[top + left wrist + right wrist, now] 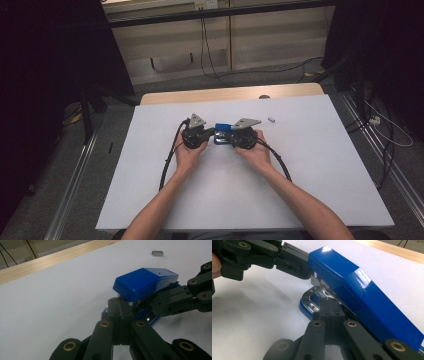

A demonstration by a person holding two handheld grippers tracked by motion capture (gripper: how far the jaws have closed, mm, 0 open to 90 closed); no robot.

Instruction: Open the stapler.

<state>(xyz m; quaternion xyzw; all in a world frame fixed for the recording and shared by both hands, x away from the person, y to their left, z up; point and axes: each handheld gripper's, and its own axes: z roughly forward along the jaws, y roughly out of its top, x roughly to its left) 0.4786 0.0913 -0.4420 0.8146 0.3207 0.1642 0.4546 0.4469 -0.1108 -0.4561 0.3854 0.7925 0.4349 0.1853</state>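
A blue stapler (223,133) is seen near the middle of the white table (310,170), with its blue lid tilted up off the shiny metal base. In the high view it lies between the left gripper (209,133) and the right gripper (231,140), each of which is held in one of the person's hands, and both are brought in against it from opposite sides. In the left gripper view the left gripper's jaws are seen pressed fully together, pad against pad, with their tips set at the near end of the stapler, just under the raised lid; whether anything thin is pinched there cannot be told. In the right gripper view the right gripper's jaws are likewise seen closed on each other, and their tips are placed against the chrome base beside the lid, while the other gripper's tips are seen at the stapler's front end. A small grey block (271,119) is left lying on the table, apart from the stapler, on the far right of it
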